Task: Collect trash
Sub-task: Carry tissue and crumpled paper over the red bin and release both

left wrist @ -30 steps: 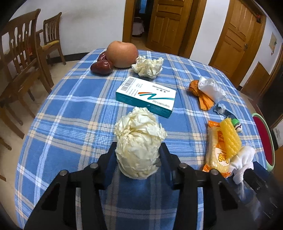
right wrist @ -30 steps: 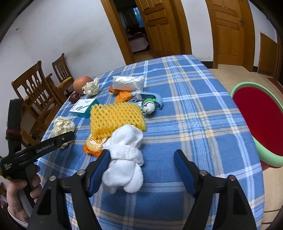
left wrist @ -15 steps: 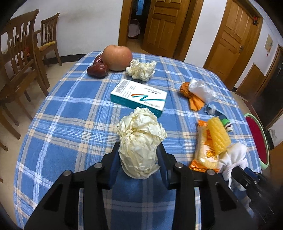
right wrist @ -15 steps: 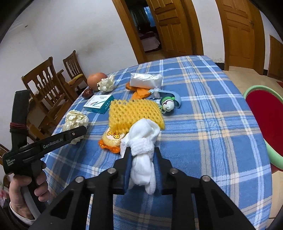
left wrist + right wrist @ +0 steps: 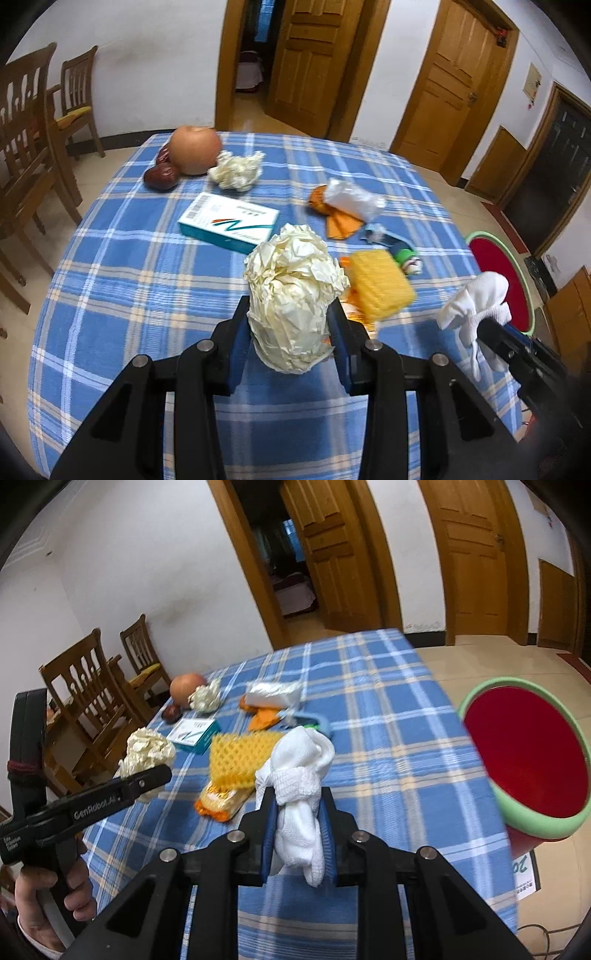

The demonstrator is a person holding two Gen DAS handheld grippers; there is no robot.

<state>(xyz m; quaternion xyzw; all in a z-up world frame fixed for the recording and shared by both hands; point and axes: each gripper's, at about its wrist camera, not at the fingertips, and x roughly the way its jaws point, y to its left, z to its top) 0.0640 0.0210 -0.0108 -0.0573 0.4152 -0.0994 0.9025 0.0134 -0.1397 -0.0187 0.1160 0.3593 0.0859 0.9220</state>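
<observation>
Each hand-held gripper (image 5: 291, 339) clamps crumpled trash (image 5: 293, 291).

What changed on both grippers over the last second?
The right gripper closed on the white sock and lifted it off the table. The left gripper, already clamped on the crumpled paper ball, raised it too. The medicine box, apple and yellow foam net stayed put.

Left tool (image 5: 291, 328) pinches crumpled paper ball (image 5: 293, 291), tilted downward above tabletop (image 5: 110, 295). Right tool (image 5: 297, 834) clamps white sock (image 5: 299, 790), also angled down. Person's hand (image 5: 51, 901) wraps left tool's handle.
</observation>
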